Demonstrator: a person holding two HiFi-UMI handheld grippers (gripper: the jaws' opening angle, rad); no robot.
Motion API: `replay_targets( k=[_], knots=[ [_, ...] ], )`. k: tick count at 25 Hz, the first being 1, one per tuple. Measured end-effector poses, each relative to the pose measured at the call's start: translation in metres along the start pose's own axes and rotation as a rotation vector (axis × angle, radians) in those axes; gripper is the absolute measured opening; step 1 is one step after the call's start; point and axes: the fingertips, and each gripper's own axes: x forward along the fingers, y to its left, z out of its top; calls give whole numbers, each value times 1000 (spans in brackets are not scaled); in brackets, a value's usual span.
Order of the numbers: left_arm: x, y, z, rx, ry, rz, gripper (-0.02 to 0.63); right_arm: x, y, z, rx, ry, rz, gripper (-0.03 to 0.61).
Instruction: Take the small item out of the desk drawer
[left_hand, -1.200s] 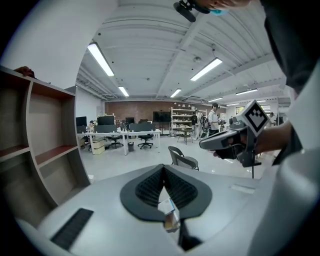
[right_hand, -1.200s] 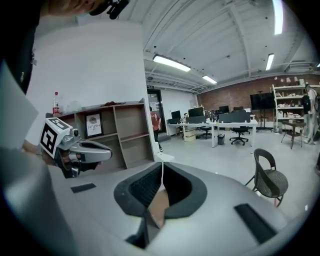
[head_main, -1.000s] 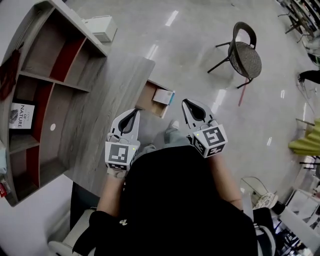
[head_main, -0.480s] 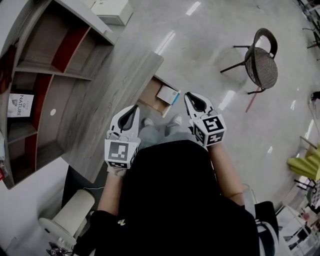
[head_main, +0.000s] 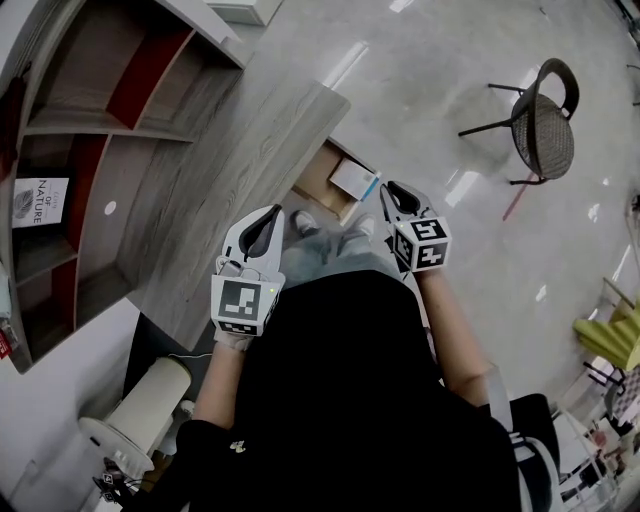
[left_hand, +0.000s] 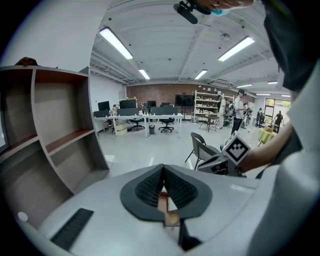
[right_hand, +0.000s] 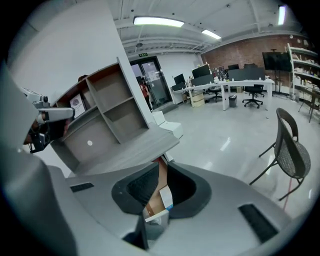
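One pale wood-grain desk (head_main: 230, 170) fills the left, its shelf unit (head_main: 100, 130) panelled in red, over a glossy grey floor (head_main: 440, 60) in an open office. A chair (head_main: 545, 125) stands well apart at far right. The left claw (head_main: 268, 218) hovers over the desk edge, clenched on nothing. Just right of it the drawer (head_main: 316, 174) stands open, the small white box (head_main: 355, 180) lying flat inside — long axis seemingly across the drawer, blue end rightward. The right claw (head_main: 392, 190), near the box, has just been easing apart — nothing gripped. A card (head_main: 38, 200) on the shelf reads "NATURE"; the box's print is too small to read.
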Motion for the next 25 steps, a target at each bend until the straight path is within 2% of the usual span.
replay_targets(
  k=[15,25],
  knots=[
    [-12,29,-34,-33,76,57,8,73,-39,-105,190,237,-79,131],
    [-23,48,-59,-39,125,87,8,112,-51,-152,345,329,-122,217]
  ],
)
